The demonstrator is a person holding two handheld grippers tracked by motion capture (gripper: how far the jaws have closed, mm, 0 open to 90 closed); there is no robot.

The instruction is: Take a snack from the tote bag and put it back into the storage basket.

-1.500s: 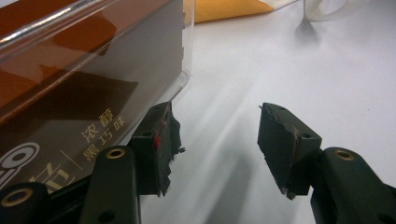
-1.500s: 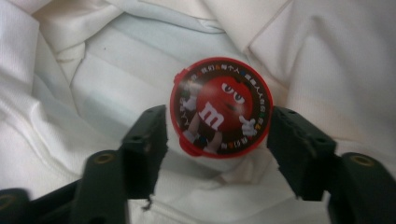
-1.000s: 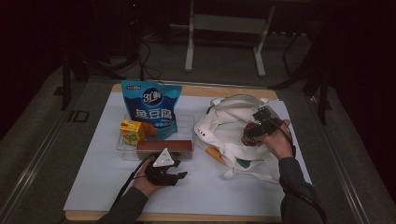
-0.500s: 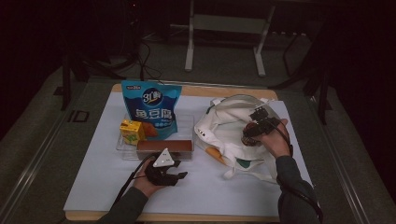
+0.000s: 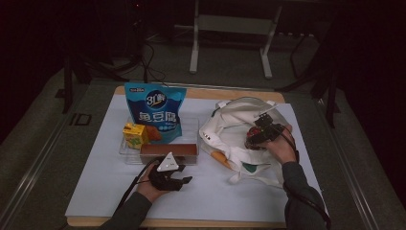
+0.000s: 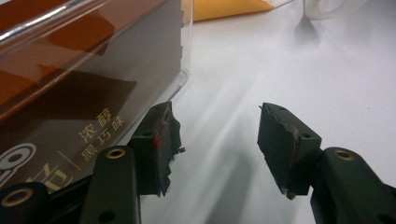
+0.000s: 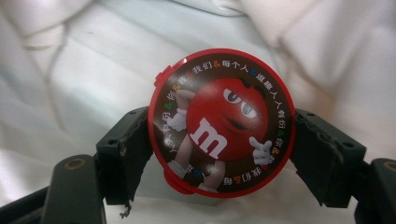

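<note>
A: The candy tin [image 7: 221, 122] sits edge-on between the right gripper [image 7: 221, 140] pads, its round lid facing the camera, held over the open white bag [image 5: 239, 129].

B: So the jaws are clamped on it?

A: Yes, pressing on opposite points of the rim. That is my worry: a round, smooth rim gives each pad only a narrow contact, so the tin could pivot or squirt out if the hand tilts.

B: And if it slips?

A: Likely it drops into the bag anyway, but it could catch a fold of the cloth [image 7: 84, 70] or roll off the edge onto the table [image 5: 95, 191]. The bag's mouth is slack, so the fabric may also snag a jaw on the way out.

B: What about the other hand?

A: The left gripper [image 6: 215, 140] rests low on the table, jaws apart with nothing between them, one pad just beside the clear tray [image 6: 184, 56] that holds the brown box [image 6: 70, 107]. A careless nudge there could shove the tray and topple the blue pouch [image 5: 155, 112] leaning behind it.

B: And the yellow carton [image 5: 134, 134]?

A: It is in the tray too, so it would move with it.
</note>
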